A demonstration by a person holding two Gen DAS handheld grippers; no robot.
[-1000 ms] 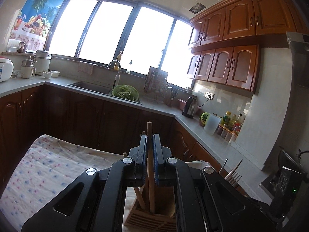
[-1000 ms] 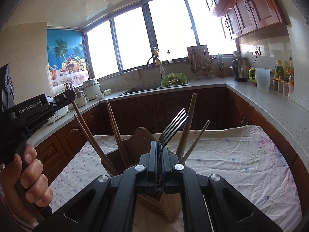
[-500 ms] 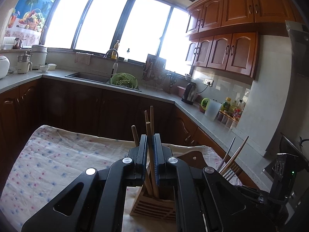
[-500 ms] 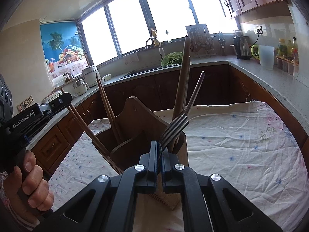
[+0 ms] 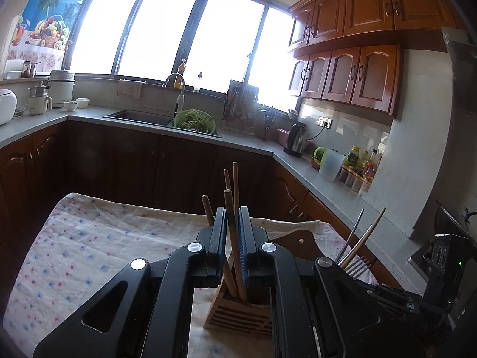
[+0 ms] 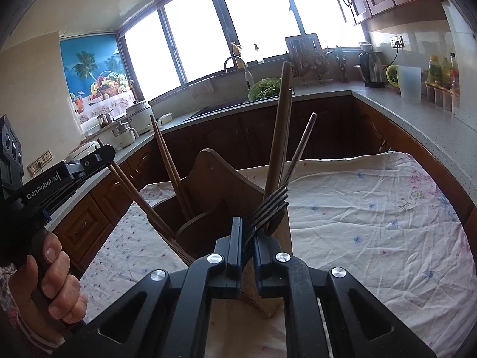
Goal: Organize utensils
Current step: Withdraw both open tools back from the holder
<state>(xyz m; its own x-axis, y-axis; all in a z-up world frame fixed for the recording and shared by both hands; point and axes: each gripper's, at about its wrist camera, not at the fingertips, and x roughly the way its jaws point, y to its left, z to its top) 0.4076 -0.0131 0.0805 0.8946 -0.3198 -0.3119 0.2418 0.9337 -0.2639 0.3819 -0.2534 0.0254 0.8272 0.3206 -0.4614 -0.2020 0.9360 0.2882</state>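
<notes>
Floral tablecloth [image 6: 372, 208] in wood-cabinet kitchen, both fingers just parting, chopstick [image 5: 235, 247] and fork [image 6: 266, 208] loose between

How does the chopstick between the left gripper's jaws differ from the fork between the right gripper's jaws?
The chopstick is a plain wooden rod; the fork is dark metal with tines. The chopstick stands nearly upright; the fork leans to the right. Both stand in the wooden holder, each between jaws that have just been opening, with a gap showing: left gripper, right gripper.
</notes>
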